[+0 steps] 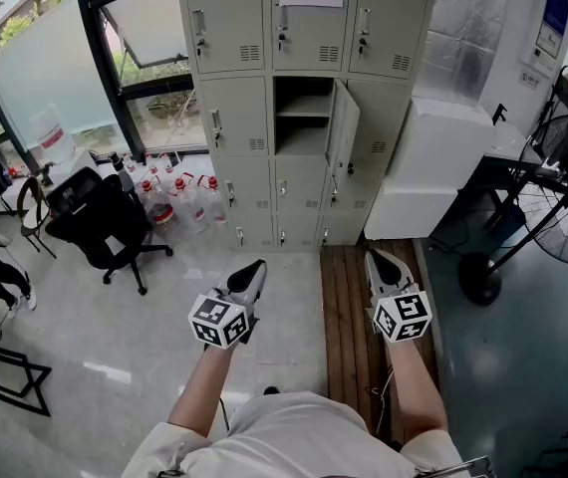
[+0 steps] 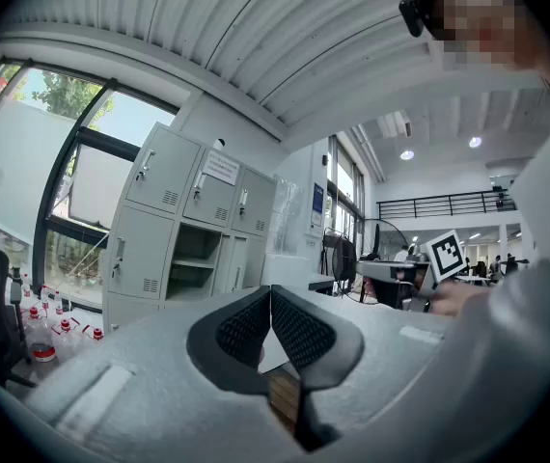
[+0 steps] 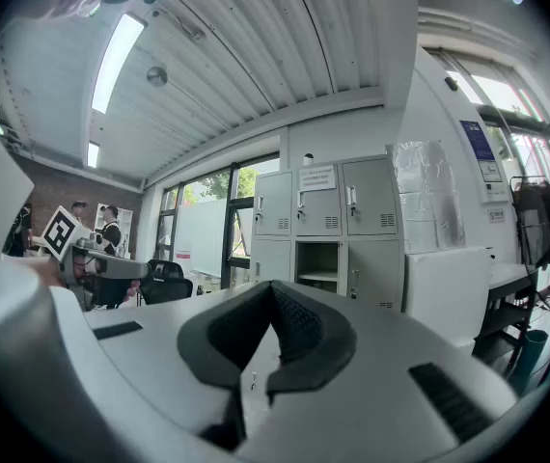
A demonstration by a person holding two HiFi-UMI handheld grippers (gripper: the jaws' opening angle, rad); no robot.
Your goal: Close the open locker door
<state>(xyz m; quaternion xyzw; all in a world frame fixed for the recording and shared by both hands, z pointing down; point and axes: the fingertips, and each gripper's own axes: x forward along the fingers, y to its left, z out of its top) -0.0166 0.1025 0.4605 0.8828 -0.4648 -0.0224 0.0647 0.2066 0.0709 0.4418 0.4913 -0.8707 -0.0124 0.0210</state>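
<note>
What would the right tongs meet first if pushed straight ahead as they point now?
Nothing close: bare floor lies ahead of the right tongs. The line ends at the locker bank, probably near the open door, though depth is unclear.

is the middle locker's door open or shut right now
Open. The locker door stands swung outward, exposing the dark compartment and its shelf. The other doors sit flush.

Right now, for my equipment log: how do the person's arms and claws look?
The left claw and right claw are pale grey with pointed black pads. Each carries a cube with black-and-white square markers. The shirt is white, short-sleeved.
</note>
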